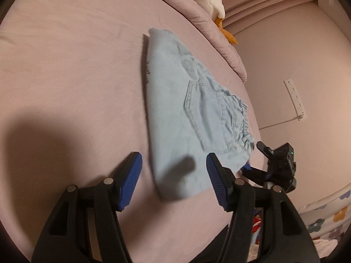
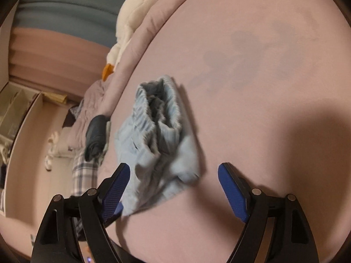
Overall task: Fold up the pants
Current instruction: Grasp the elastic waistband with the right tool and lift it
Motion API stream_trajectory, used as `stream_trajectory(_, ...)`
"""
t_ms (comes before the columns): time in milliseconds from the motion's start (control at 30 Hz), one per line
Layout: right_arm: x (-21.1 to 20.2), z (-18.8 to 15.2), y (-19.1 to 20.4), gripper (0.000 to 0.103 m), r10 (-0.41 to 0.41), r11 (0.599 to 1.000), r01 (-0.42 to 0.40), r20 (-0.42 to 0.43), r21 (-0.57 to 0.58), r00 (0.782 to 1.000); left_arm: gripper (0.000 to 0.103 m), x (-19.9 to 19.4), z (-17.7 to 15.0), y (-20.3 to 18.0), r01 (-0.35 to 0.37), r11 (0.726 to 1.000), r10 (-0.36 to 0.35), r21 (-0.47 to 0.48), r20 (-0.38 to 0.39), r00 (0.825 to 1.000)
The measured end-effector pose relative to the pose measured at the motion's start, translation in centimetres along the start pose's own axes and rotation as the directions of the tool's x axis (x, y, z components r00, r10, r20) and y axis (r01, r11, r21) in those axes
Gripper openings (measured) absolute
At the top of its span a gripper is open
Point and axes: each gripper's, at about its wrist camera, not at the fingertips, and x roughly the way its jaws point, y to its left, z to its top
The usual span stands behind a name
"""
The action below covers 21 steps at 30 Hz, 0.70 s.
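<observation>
Folded light-blue denim pants (image 1: 193, 114) lie on pink bedsheet (image 1: 76, 76); at six o'clock, left gripper (image 1: 174, 171) and right gripper (image 2: 174, 182) gape wide, empty.

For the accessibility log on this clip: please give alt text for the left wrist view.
Folded light blue pants, back pocket up, lie on a pink bed sheet ahead of the open left gripper. The right gripper reaches in at the pants' near right corner.
</observation>
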Motion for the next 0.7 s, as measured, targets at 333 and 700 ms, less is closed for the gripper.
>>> stream_trajectory(333, 4.6, 2.6, 2.8, 0.083, -0.001, 0.991, -0.015, -0.12, -0.133, 0.993, 0.059, 3.4, 3.2, -1.1, 0.006, 0.999, -0.004, 0.049, -0.042, 0.999)
stream_trajectory(700, 7.1, 3.7, 4.1, 0.079, -0.054, 0.972, 0.026, -0.117, -0.233, 0.992, 0.046, 5.6, 4.9, -2.2, -0.08, 0.992, 0.083, 0.098, -0.033, 0.996)
